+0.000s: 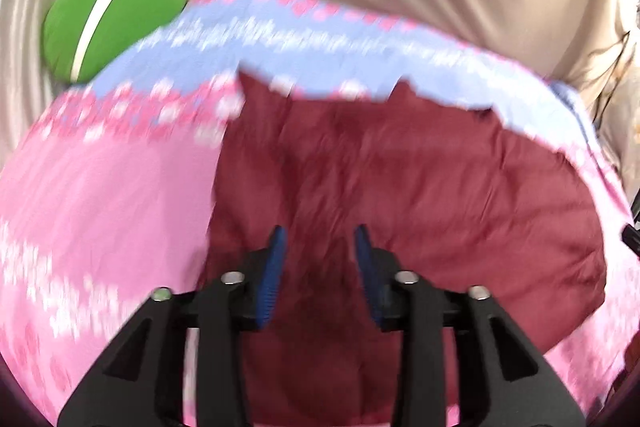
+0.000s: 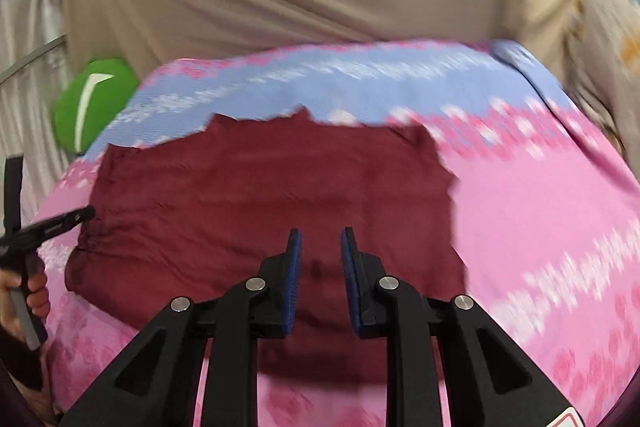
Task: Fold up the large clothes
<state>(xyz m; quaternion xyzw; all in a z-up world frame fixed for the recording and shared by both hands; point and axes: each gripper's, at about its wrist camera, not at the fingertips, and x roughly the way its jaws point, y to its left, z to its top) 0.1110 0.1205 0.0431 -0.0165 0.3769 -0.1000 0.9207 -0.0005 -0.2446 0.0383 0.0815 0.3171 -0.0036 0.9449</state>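
Left gripper (image 1: 320, 239) spread with nothing between its pads, right gripper (image 2: 320, 239) parted and empty, maroon garment (image 2: 260, 203) flat beneath and ahead of both, on pink-and-blue sheet (image 2: 540, 211), green cushion (image 1: 108, 15) far left.

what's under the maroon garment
A pink and blue patterned sheet lies under the maroon garment, showing all round it. What is beneath the sheet is covered.

Readable text: you have none in either view.
Left gripper (image 2: 86, 215) arm: faint white print, too blurred for you to read.
Green cushion (image 1: 108, 15): white stripe only, no lettering.
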